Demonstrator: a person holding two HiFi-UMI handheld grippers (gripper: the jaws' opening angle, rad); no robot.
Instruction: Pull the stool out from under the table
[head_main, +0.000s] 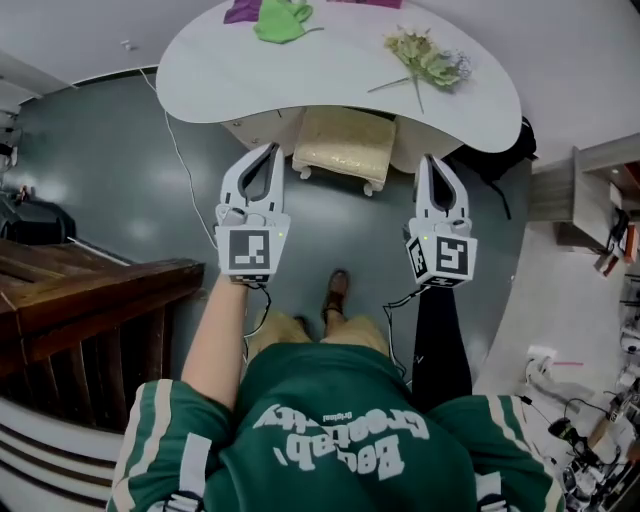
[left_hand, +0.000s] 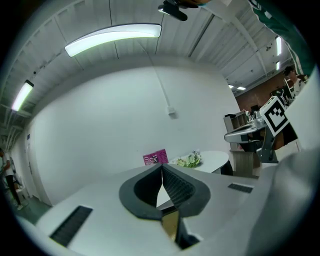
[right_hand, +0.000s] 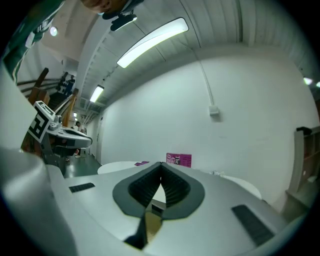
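One view only, the head view, shows the stool, half tucked under the white surface; the gripper views show instead a pink card by the wall. Both arms reach forward. The left hand-held gripper and the right hand-held gripper point toward either side of the stool, both clenched, grasping nothing.

We note bright, even light from ceiling strip lamps, soft shadows, strong fisheye bending with dark vignetted corners, and slight near-field blur.
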